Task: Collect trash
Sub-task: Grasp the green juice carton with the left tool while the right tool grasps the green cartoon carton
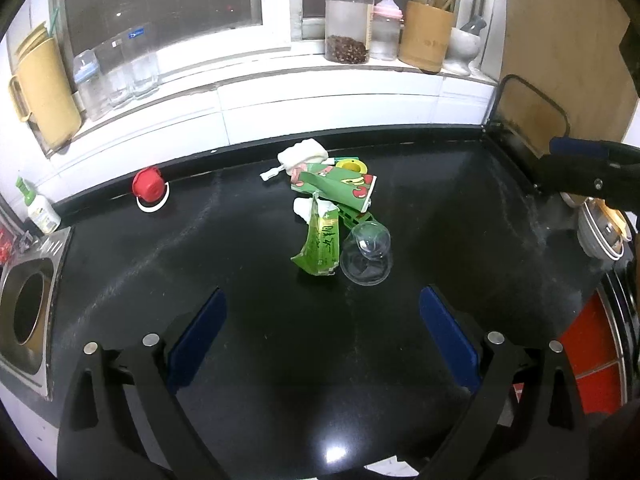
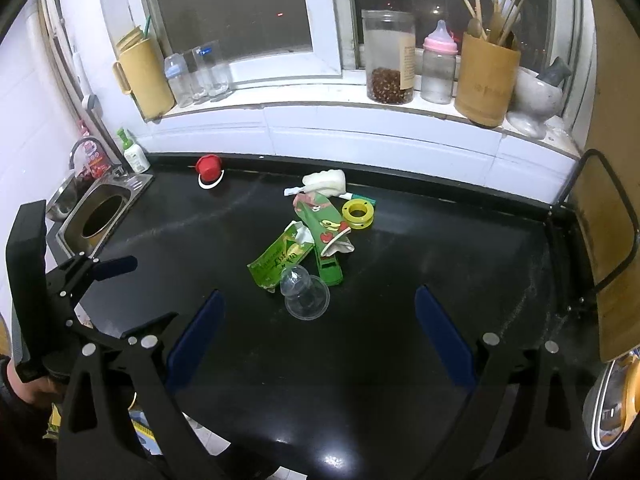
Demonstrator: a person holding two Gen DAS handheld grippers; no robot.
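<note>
A heap of trash lies mid-counter: a green pouch [image 1: 320, 244] [image 2: 280, 258], a clear plastic cup [image 1: 366, 256] [image 2: 306, 294] on its side, a green carton [image 1: 340, 188] [image 2: 326, 228] with red cherries, a yellow ring [image 1: 352, 166] [image 2: 359, 214] and a white crumpled wad [image 1: 302, 152] [image 2: 326, 182]. A red cap [image 1: 148, 186] [image 2: 208, 168] on a white ring sits apart at the back left. My left gripper [image 1: 324, 320] hangs open just short of the cup, nothing between its blue pads. My right gripper [image 2: 320, 320] is open too, equally near and empty.
A steel sink [image 1: 36, 272] [image 2: 132, 186] borders the black counter [image 1: 240, 240] on the left, with a soap bottle [image 2: 134, 154] behind it. Jars, a baby bottle [image 2: 438, 68] and a bamboo utensil holder [image 2: 486, 80] line the windowsill. A cutting board [image 2: 608, 240] stands in a rack at right.
</note>
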